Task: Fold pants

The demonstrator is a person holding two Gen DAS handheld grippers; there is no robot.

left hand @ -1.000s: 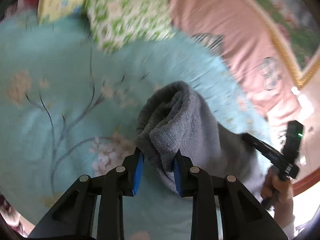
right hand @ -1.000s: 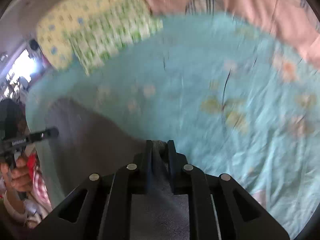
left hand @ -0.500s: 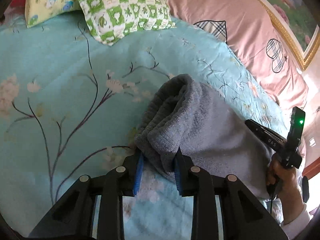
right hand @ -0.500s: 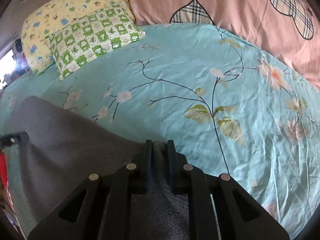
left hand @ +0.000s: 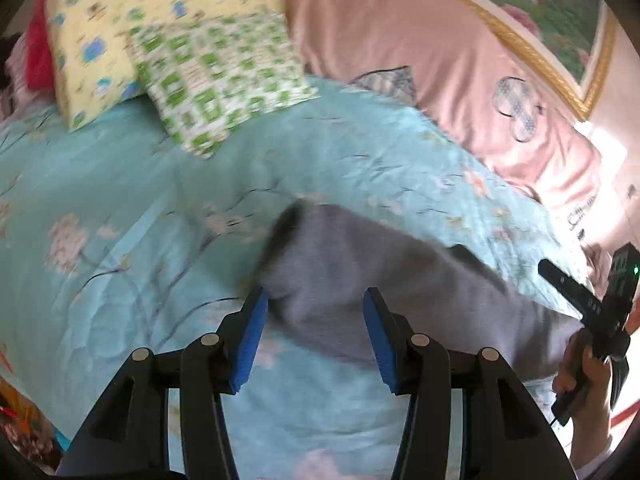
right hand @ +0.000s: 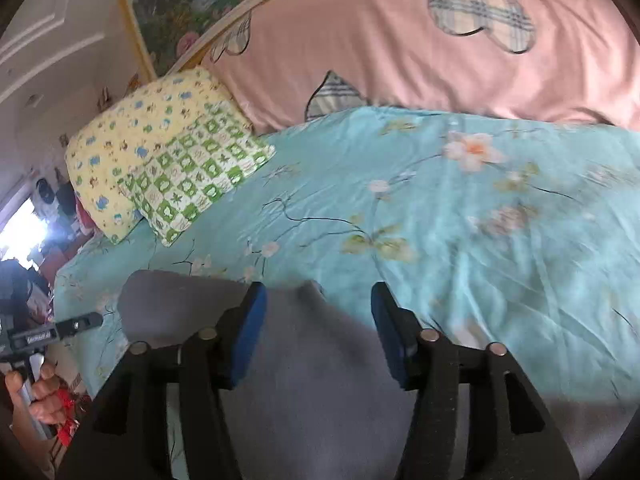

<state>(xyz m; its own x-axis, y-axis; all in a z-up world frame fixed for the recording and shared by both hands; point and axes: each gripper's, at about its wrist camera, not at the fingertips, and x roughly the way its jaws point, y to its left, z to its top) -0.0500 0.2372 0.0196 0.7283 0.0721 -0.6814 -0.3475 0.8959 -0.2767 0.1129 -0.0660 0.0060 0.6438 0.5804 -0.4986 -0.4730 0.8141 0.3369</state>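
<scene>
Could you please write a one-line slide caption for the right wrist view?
Right claw open above grey pants lying on a turquoise floral bedspread.

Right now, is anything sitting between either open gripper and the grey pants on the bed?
Nothing visible. The left gripper and right gripper both hang open directly over the grey pants, which lie on the turquoise bedspread. The pillows sit well beyond, near the headboard.

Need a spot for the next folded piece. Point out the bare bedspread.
Free: teal bedspread between gray pants and pink bedding. Also left of pants, below green checkered pillow. Crowded: pillow corner, yellow pillow.
</scene>
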